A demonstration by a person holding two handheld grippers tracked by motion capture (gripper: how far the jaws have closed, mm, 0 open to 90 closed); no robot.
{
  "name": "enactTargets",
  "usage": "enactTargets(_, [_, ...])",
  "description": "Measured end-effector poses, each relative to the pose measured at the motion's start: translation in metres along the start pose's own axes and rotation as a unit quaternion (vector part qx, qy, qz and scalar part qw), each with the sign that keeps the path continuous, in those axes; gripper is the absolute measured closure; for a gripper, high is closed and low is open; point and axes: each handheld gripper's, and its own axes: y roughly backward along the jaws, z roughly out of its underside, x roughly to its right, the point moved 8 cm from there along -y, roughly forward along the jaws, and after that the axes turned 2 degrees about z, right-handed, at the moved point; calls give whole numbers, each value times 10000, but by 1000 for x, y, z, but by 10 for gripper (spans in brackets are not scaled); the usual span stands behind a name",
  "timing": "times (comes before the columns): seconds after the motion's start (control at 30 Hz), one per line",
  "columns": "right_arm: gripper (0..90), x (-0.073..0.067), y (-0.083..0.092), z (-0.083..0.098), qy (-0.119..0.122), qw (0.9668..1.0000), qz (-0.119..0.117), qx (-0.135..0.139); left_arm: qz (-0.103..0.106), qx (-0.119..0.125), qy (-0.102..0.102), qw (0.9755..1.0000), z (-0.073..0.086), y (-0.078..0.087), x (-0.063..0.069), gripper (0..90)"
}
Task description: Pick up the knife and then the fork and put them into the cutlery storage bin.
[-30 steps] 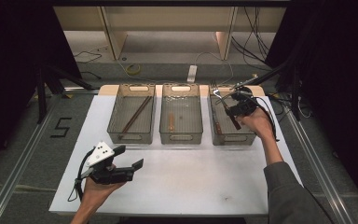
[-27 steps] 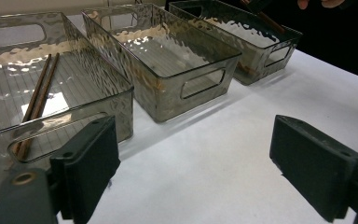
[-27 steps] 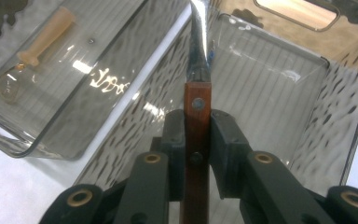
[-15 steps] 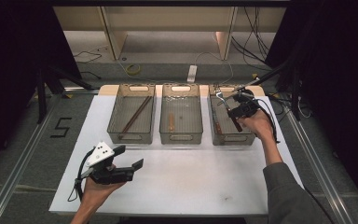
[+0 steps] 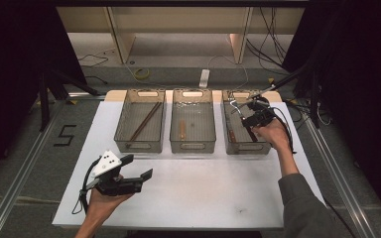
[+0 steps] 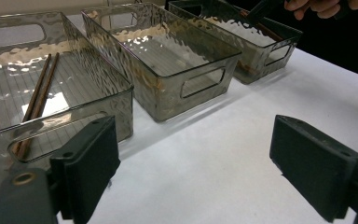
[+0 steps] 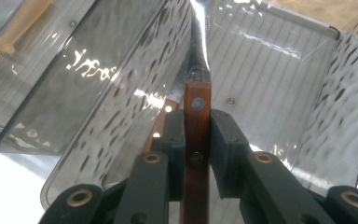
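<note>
Knife (image 7: 197, 140): reddish wooden riveted handle, dark blade | right gripper (image 7: 196, 144): clamped on handle | left gripper (image 6: 205, 172): wide apart, empty

Wooden-handled utensil (image 7: 197, 140) held over the right-hand bin (image 7: 279, 70)

Its riveted reddish-brown handle is clamped on edge, the dark metal end pointed into the clear ribbed bin.

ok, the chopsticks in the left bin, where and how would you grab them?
Probably near mid-length, from straight above. The chopsticks lie flat, side by side, slanted across the floor of the left bin. Its walls block a sideways approach, and the ends sit close to the walls. Turn the fingers to close across both sticks together.
</note>
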Motion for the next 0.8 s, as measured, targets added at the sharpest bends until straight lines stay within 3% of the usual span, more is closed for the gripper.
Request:
enactTargets(0.63, [759,0,-9,7,-160,9997,-8,-189,-4,-2,-13,10000,0,0,0,149])
enactTargets(0.73, [640,-3,-10,9,-177,9992,-197,-310,-5,4,3,10000,0,0,0,149])
enactTargets(0.8, [623,-4,-9,8,-116,9993,-230,-266,-5,3,0,10000,0,0,0,148])
